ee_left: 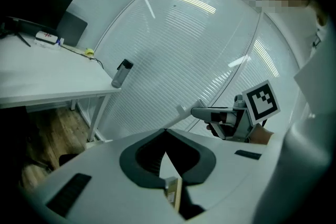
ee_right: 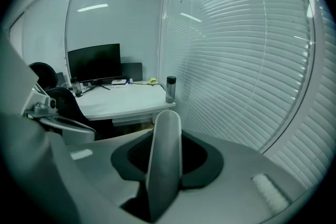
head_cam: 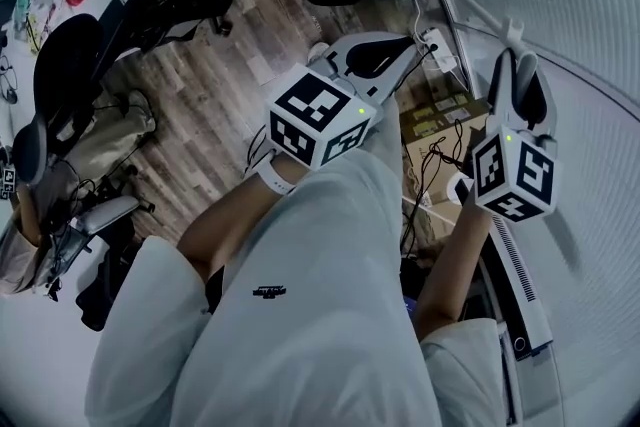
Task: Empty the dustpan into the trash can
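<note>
Jaws of right gripper gripping pale handle, left gripper closed

Floor: brown wood-plank boards, exposed at left. White horizontal slatted blinds cover the right side. The pale glossy far wall carries reflections of strip lights. A white rectangular desk stands against that wall, just beside the blinds. On it are a black flat monitor and, at the right corner, an upright dark cylindrical bottle. Black office chairs stand at left. A brown cardboard box and a white power strip lie near the blinds.
</note>
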The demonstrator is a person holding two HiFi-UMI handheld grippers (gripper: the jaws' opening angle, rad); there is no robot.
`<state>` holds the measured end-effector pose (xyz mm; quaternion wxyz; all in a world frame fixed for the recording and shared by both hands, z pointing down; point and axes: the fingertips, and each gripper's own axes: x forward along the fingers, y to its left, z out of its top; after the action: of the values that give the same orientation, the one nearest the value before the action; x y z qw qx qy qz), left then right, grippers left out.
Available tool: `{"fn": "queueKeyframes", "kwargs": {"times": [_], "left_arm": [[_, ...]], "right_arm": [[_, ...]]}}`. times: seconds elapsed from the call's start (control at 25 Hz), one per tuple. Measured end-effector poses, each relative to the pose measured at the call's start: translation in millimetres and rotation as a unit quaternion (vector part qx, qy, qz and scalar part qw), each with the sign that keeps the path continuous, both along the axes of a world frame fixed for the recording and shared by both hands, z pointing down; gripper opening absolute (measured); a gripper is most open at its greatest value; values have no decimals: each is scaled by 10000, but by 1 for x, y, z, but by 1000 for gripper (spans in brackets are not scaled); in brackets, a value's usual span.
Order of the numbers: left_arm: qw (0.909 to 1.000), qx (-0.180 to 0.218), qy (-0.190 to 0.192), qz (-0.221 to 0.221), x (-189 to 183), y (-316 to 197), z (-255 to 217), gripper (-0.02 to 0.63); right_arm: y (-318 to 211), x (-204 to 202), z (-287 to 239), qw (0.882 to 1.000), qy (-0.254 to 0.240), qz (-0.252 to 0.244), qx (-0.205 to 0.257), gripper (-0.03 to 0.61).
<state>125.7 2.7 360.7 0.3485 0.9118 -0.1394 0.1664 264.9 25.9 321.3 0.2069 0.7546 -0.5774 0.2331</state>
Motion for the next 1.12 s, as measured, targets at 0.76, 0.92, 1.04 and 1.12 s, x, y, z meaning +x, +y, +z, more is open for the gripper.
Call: {"fn": "queueKeyframes", "kwargs": {"times": [0.76, 0.92, 1.04, 1.12], "left_arm": [[9885, 1211, 61, 908, 57, 28, -16, 121], [9817, 1516, 265, 1118, 72, 28, -20, 121], [9740, 1764, 383, 1367, 84, 27, -22, 120], [9691, 1916, 413, 1495, 90, 24, -24, 129]], "right_arm": [[28, -24, -65, 9989, 210, 188, 370, 115], [27, -29, -75, 9987, 179, 186, 433, 115], [26, -33, -80, 9987, 179, 143, 452, 115], [24, -37, -82, 9987, 178, 117, 453, 115]]}}
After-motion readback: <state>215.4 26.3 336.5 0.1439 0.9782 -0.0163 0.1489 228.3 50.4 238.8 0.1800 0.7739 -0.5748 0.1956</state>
